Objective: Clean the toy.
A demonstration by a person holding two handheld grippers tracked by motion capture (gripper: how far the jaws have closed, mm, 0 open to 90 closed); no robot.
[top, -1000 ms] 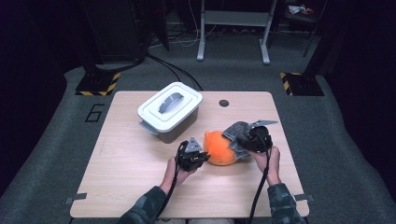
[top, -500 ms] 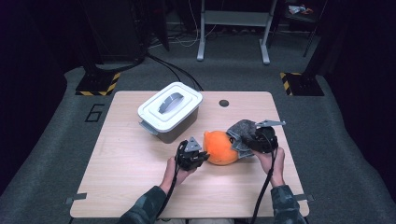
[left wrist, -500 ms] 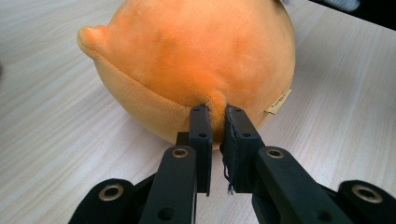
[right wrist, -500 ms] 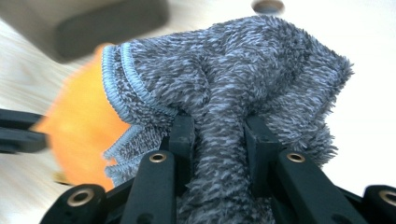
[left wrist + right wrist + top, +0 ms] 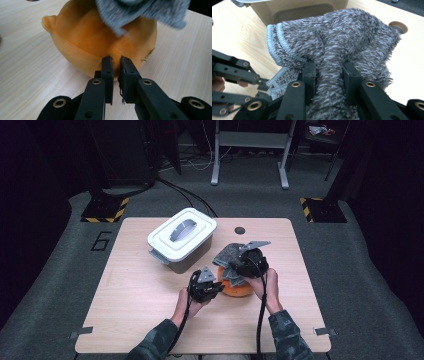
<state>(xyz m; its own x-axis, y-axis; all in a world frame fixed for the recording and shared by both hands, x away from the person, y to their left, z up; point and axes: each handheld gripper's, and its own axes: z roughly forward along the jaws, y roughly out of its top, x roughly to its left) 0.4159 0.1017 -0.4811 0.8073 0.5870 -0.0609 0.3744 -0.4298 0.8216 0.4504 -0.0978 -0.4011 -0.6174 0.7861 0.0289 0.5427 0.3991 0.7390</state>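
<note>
Two grips could fail: the left gripper (image 5: pixel 115 60) pinches only a small fold of the orange plush toy (image 5: pixel 100 37) at frame centre, and the right gripper (image 5: pixel 328 68) clamps the grey fuzzy cloth (image 5: pixel 337 37). A hard pull could tear the fold free. The high view adds the white lidded box (image 5: pixel 182 239) on the bench (image 5: pixel 130 295).

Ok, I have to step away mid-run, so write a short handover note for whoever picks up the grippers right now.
Left gripper: shut on the orange plush toy, pinching its fabric at the near side, toy resting on the table.
Right gripper: shut on a bunch of the grey fuzzy cloth, held over the toy.
White lidded box: closed, behind and left of the toy.
Done: both things gripped.
Left: likely draping or wiping the toy with the cloth.
</note>
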